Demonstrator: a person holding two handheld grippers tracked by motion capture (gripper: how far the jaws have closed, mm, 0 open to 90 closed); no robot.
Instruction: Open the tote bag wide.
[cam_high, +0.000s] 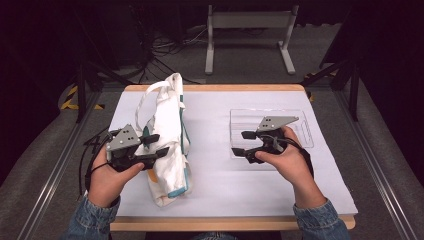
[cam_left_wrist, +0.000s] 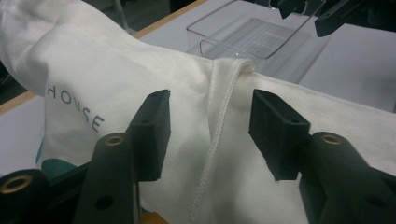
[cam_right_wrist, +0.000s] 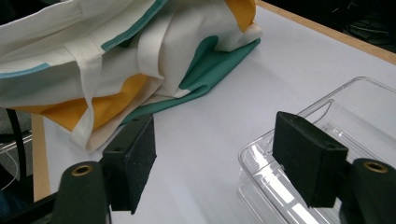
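On the left part of the white table (cam_high: 215, 175): a cloth bag (cam_high: 170, 125), white with green and yellow patches and the letters "HOUSE" on it. Lies long and crumpled, with its straps (cam_high: 150, 95) toward the far edge.

At the near side of the bag: the left gripper (cam_high: 159, 144). Points across the cloth, probably to get a good pinch. From the left gripper view (cam_left_wrist: 210, 98): stands about half wide, one jaw on each side of a raised seam (cam_left_wrist: 219, 116) in the bag (cam_left_wrist: 116, 79). Does not squeeze yet; a gap shows between each pad and the fold. Looks like the start of a grab, so that the bag can be lifted or opened up.

On the right part of the table: a clear tray (cam_high: 305, 125), low and flat. Holds nothing at all; just see-through bottom and walls. Maybe waits for the bag, or goes into it; cannot tell which.

Above the tray's near left corner: the right gripper (cam_high: 241, 143). Stands open and holds nothing. From the right gripper view (cam_right_wrist: 215, 135): points over bare table toward the bag (cam_right_wrist: 93, 46), with the tray's corner (cam_right_wrist: 355, 116) under one jaw. Seems to wait close by, ready to help.

Inside the bag: hidden by folds, so cannot tell.
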